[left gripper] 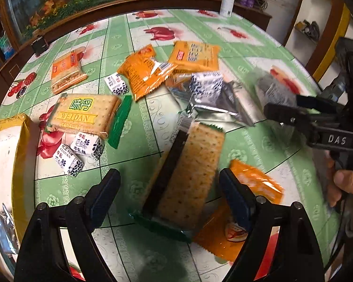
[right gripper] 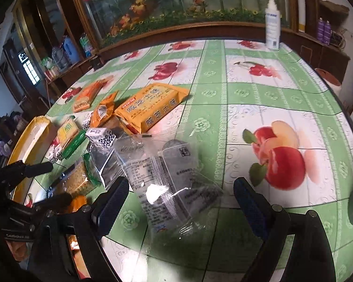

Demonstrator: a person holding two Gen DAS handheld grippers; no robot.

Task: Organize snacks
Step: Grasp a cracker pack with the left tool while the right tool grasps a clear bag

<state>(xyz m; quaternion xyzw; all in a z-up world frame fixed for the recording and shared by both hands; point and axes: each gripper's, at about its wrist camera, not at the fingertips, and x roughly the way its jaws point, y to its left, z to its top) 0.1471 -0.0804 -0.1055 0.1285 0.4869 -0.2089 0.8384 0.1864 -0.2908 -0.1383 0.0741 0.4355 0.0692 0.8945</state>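
Note:
Snacks lie scattered on a green fruit-print tablecloth (left gripper: 138, 157). My left gripper (left gripper: 169, 188) is open, its fingers either side of a green-wrapped cracker pack (left gripper: 190, 176). A Weidan cracker pack (left gripper: 84, 115), blue-and-white milk candies (left gripper: 80, 151), orange packs (left gripper: 143, 70) and silver packs (left gripper: 214, 101) lie beyond. My right gripper (right gripper: 181, 199) is open over a clear plastic snack bag (right gripper: 167, 176); it also shows at the right of the left wrist view (left gripper: 284, 110). A yellow cheese-biscuit pack (right gripper: 150, 108) lies behind the bag.
A yellow-rimmed tray (left gripper: 9, 159) sits at the table's left edge, holding a silver pack. A white spray bottle (right gripper: 273, 25) stands at the far edge by a wooden cabinet. An orange wrapper (left gripper: 256, 183) lies by my left gripper's right finger.

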